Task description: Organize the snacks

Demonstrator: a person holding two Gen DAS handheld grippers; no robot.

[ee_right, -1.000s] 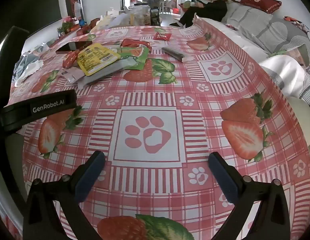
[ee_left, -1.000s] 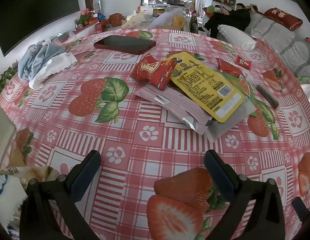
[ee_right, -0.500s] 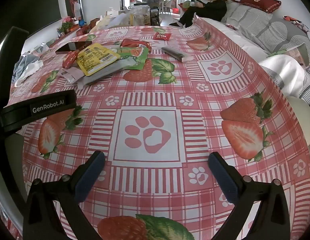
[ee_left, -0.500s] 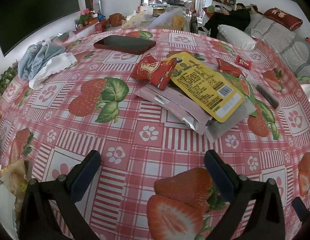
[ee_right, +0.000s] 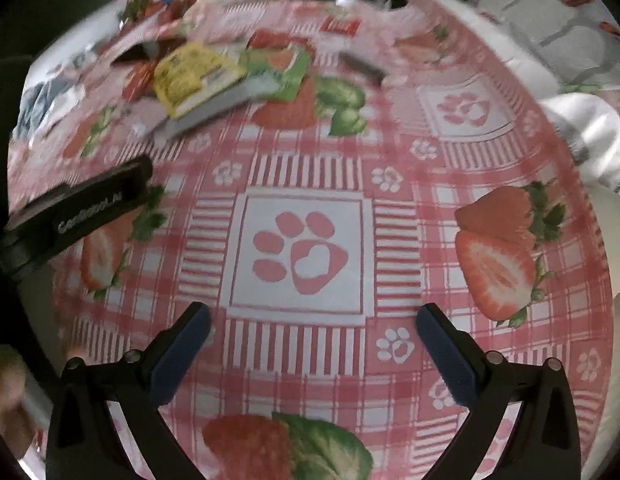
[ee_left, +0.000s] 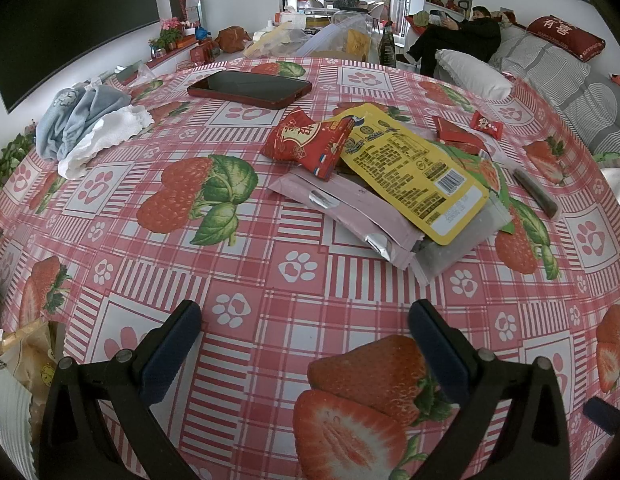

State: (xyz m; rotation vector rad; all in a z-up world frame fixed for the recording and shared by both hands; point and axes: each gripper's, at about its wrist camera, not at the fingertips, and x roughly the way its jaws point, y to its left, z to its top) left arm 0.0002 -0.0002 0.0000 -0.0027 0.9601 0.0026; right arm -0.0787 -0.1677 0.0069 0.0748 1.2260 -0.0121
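A: Where are the snacks? And what do the grippers hold?

B: Nothing. The left gripper (ee_left: 304,314) and the right gripper (ee_right: 312,318) both have the jaws wide apart, above bare tablecloth (ee_left: 270,280). The snacks lie in a loose pile toward the far right part of the table: a yellow packet (ee_left: 414,176) on top, a red packet (ee_left: 310,142) leaning on its far left corner, a pink wrapper (ee_left: 350,208) and a clear bag (ee_left: 462,240) beneath.

A: What could go wrong from here?

B: The packets overlap, so a pull on the yellow one would probably drag the others or push them toward the right edge. Flat film is also hard to pinch; the fingers may slip off it. A phone (ee_left: 250,88) lies just behind the pile and could be bumped.

A: Is something hard to see?

B: Yes. The right wrist view is blurred, so the labels there cannot be read. The green packet (ee_left: 492,176) is mostly covered. At the near left corner a bag (ee_left: 26,364) is cut off by the picture edge.
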